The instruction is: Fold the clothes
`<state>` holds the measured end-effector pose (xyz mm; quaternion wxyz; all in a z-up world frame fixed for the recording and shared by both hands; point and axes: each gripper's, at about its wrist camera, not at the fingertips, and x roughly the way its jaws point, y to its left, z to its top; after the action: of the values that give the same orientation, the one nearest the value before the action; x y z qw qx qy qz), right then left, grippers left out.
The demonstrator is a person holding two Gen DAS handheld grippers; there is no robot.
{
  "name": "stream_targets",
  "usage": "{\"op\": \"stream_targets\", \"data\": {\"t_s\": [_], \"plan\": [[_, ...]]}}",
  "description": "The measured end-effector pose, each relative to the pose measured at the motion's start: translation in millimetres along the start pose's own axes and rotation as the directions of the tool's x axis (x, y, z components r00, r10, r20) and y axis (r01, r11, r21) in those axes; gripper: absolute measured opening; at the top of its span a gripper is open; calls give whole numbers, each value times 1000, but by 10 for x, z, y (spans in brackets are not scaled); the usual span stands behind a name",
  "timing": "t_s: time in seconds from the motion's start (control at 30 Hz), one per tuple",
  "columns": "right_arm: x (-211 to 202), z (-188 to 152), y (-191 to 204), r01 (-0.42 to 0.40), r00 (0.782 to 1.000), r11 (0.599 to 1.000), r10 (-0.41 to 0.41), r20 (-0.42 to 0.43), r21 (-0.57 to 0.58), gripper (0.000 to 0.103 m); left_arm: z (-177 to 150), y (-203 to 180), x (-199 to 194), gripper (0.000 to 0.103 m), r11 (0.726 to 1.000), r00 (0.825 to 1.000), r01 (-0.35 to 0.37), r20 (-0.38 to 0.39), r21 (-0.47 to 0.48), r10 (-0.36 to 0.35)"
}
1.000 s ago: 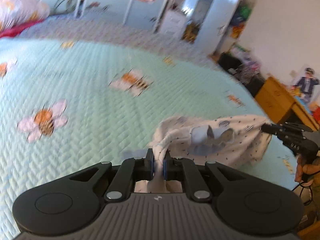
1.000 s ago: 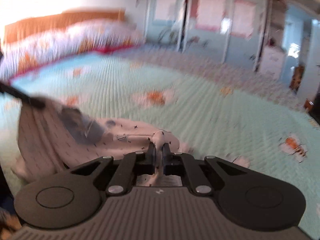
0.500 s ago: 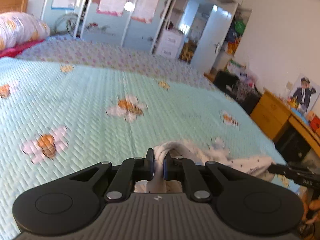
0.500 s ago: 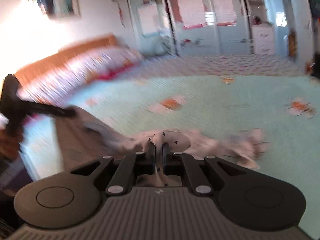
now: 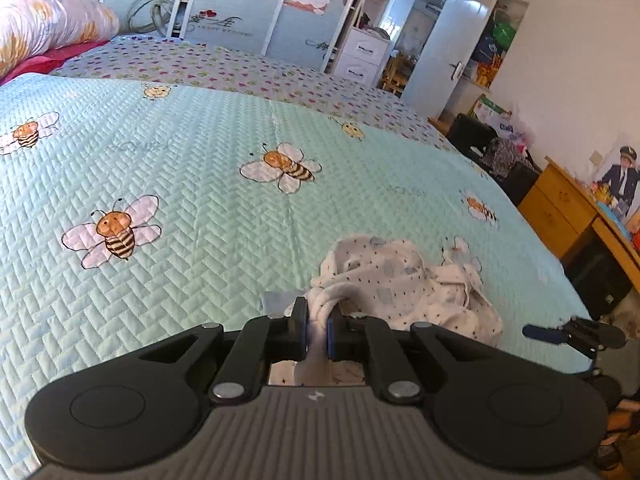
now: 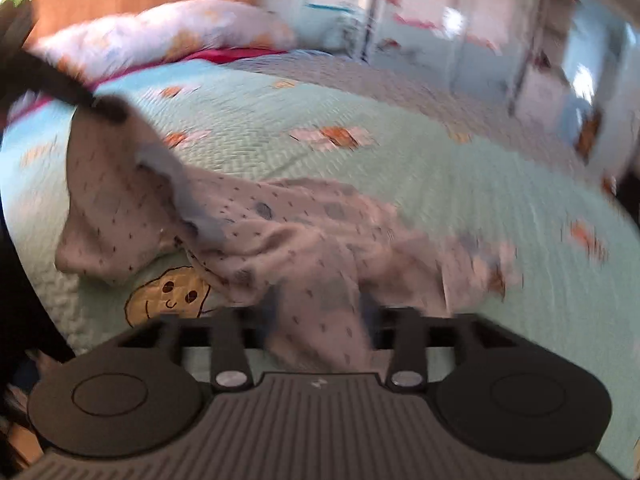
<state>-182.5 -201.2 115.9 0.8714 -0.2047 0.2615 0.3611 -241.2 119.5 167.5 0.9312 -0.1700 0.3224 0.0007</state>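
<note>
Your left gripper [image 5: 317, 332] pinches the spotted garment's [image 5: 400, 284] edge; your right gripper [image 6: 320, 320] looks spread, cloth draped through. Garment lies bunched at five o'clock on the quilt [image 5: 200, 184], unfolded.

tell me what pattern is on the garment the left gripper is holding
White garment with tiny dark specks and pale blue blotches; clearest in the left wrist view.

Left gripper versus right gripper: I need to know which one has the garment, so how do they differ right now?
The left gripper is shut on a bunched edge of the spotted garment; the right gripper has its jaws spread wide, cloth only draped between them. The left gripper's view is sharp, the right gripper's smeared by motion. Both sit low over the bee-print quilt.
</note>
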Motion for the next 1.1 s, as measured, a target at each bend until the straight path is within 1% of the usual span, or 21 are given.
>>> {"op": "stream_targets", "data": {"t_s": [0.07,0.1,0.2,0.33,0.4,0.43,0.5,0.53,0.63,0.7,0.8,0.87,0.9,1.0,1.1], "plan": [[101,111,70,2,1000,998,0,30,-65,63,8,-3,-51,8,1000,1000,-7,9,4,7],[164,164,70,-14,999,997,17,37,-77,63,23,-9,-61,8,1000,1000,-11,11,7,11],[371,299,4,-69,997,993,72,25,-100,63,58,-2,-66,8,1000,1000,-12,16,12,11],[662,382,-107,-122,992,980,114,-54,-157,63,83,5,-73,8,1000,1000,-9,25,10,9],[783,365,-131,-146,987,976,134,-83,-162,60,97,5,-93,8,1000,999,-12,34,9,12],[829,352,-139,-155,985,975,141,-95,-162,56,104,4,-103,8,1000,999,-14,38,8,13],[854,332,-127,-168,983,975,154,-103,-148,18,118,4,-123,8,1000,999,-17,47,7,16],[794,333,-100,-154,987,978,144,-76,-142,6,125,3,-133,8,1000,999,-18,51,6,18],[603,341,-20,-111,994,986,113,7,-120,6,146,3,-163,8,1000,998,-23,64,4,22],[342,390,10,-75,993,993,83,83,-86,6,160,2,-183,8,1000,997,-26,73,3,25],[8,484,-56,-14,985,1000,15,171,-2,6,235,-65,-294,8,999,994,-34,108,18,32],[-247,609,-112,-5,973,999,-4,230,39,6,323,-156,-425,8,998,989,-44,146,40,38],[-394,710,-113,-3,964,999,-8,267,38,6,377,-214,-515,8,997,985,-49,171,57,38],[-885,1039,-63,13,917,1000,-14,398,6,6,587,-414,-909,8,991,961,-75,273,115,41],[-1344,1361,-50,34,863,999,-26,505,-6,6,835,-586,-1309,8,980,933,-121,356,157,59]]}}
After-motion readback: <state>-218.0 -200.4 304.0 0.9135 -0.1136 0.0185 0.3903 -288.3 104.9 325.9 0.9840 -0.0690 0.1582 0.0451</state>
